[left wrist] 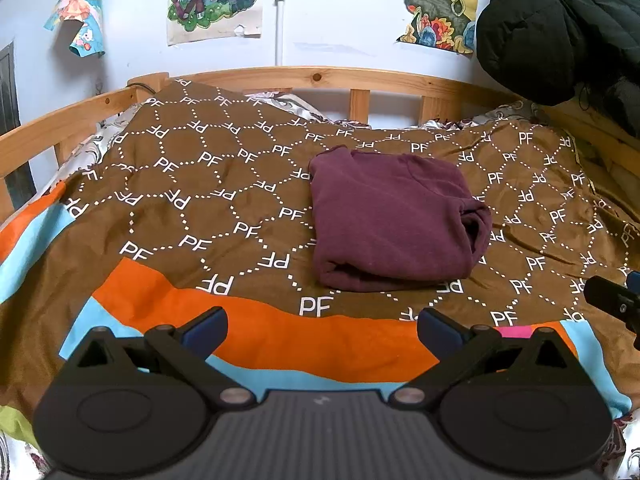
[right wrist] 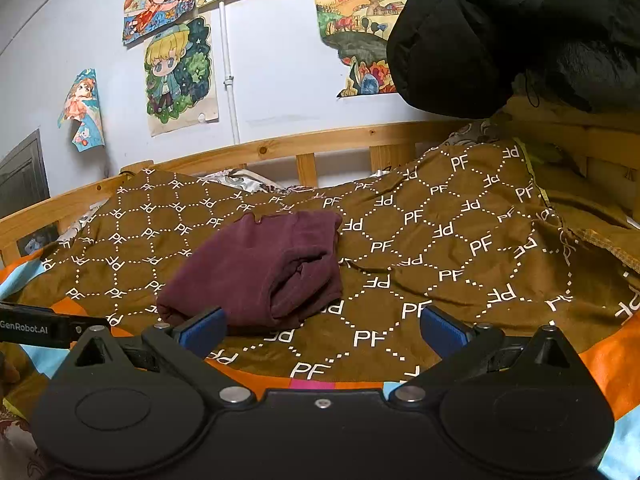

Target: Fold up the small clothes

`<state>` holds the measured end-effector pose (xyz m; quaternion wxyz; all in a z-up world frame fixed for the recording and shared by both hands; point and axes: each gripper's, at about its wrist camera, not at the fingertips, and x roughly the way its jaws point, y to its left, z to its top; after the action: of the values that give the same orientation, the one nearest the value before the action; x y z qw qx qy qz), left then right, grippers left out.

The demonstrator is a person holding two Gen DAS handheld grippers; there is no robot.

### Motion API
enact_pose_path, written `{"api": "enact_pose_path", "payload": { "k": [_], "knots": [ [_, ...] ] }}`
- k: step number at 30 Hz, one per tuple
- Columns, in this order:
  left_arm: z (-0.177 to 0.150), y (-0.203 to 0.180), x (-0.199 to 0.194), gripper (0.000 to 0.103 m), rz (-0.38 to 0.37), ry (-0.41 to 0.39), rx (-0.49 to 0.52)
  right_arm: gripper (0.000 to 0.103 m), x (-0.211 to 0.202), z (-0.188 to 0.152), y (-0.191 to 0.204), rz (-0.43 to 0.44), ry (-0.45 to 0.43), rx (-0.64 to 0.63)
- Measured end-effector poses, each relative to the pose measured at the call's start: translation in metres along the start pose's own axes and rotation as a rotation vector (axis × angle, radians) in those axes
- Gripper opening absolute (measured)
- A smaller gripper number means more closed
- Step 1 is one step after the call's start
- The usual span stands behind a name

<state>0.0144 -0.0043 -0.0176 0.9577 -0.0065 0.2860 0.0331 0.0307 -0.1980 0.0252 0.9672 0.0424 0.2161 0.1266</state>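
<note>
- One garment on show: a single maroon garment (left wrist: 394,220), folded into a compact, roughly square bundle, lying on the brown bedspread (left wrist: 192,200) near the middle of the bed.
- Its top face looks smooth and flat; along the right side and near edge the layers stack up thick, and a rumpled tuck shows at the right corner, clearest in the right wrist view (right wrist: 260,270).
- Two grippers in play. The left gripper (left wrist: 322,330) hangs above the orange band of the spread, jaws spread wide, blue pads (left wrist: 204,332) well apart, nothing between them, short of the bundle.
- The right gripper (right wrist: 322,330) is just as wide open and empty; its left pad sits in front of the bundle's near corner, and I cannot tell whether it touches.
- Each gripper peeks into the other's view at the frame edge.
- One wooden bed rail (left wrist: 320,78) runs behind the spread.
- Posters on the wall: three in the left view, starting with a curled one (left wrist: 78,12); more crowd the right view.
- One black padded jacket (left wrist: 560,28) hangs at upper right.
</note>
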Motion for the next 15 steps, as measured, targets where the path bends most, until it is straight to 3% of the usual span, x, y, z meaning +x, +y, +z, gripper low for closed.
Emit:
{"api": "enact_pose_path", "payload": {
  "k": [15],
  "knots": [
    [0.0002,-0.0009,0.0006,0.103,0.008,0.001,0.019,0.102,0.0009,0.0005,-0.0003,-0.007,0.001,0.005]
  ]
}}
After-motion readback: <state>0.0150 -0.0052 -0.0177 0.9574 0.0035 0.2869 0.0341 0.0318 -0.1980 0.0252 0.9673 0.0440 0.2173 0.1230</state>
